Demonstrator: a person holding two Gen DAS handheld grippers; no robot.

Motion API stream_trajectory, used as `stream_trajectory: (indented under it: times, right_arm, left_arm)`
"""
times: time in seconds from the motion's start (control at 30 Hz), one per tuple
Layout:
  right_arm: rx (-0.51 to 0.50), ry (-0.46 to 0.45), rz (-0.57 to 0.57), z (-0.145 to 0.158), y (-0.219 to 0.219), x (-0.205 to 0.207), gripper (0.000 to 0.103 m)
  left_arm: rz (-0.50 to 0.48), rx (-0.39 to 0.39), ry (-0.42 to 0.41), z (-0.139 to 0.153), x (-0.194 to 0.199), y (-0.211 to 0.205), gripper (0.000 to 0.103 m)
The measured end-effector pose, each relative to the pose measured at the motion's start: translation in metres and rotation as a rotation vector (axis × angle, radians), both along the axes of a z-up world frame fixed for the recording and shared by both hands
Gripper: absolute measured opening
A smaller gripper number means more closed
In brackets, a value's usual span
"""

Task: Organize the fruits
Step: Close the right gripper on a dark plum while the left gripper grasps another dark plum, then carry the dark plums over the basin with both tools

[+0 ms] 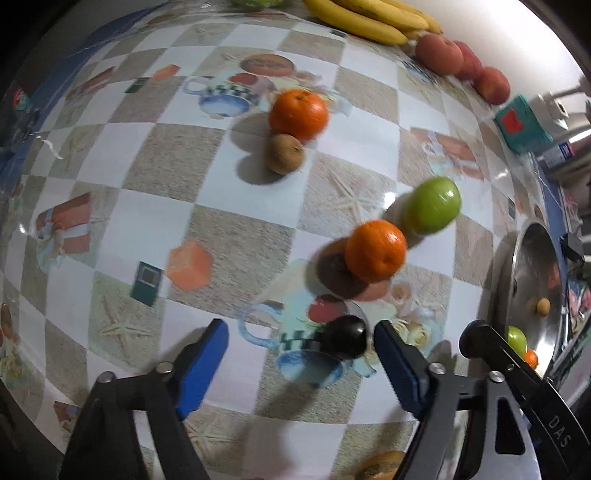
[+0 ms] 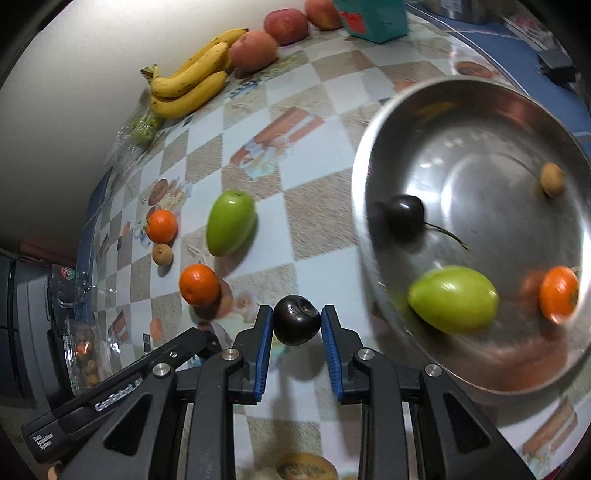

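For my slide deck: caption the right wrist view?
Right gripper clamps a dark plum beside a steel bowl already holding fruit.

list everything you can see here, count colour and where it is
metal bowl: 1, silver, right side of the table
in the bowl: 1 dark cherry with stem, 1 green fruit, 1 orange, 1 small tan fruit
dark plum: 1, near black, between the right tool's pads
oranges: 2 on the cloth, near one, far one
small brown fruit: 1, beside the far orange
green fruit: 1, loose on the cloth
bananas: 1 bunch, yellow, by the wall
apples: 3, red, row by the wall
teal box: 1, far edge
tablecloth: checked, printed
left tool: open, blue pads
right tool: on the plum
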State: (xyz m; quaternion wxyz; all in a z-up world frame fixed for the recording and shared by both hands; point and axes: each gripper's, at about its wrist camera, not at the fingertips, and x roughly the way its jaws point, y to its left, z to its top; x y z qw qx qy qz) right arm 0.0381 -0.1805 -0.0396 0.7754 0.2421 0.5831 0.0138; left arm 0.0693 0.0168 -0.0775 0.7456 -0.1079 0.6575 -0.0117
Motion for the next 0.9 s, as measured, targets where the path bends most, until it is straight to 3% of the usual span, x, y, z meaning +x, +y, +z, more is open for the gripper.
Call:
stream_trajectory:
  times: [0.4,0.63,0.9]
  right_arm:
    - [0.039,-0.004,-0.021,0.004,-0.009,-0.016,0.028]
    - [0.052,-0.007,-0.017,0.004,-0.006,-0.020,0.028]
    - [0.063,0.001,-0.014,0.001,-0.009,-0.019,0.028]
  left_arm:
    - [-0.024,-0.010,-0.008,0.002,0.000,-0.036,0.039]
    - [-0.024,-0.038,-0.004,0.002,-0.001,-0.033,0.030]
    - [-0.015,-0.064,-0.020,0.007,0.001,-0.022,0.028]
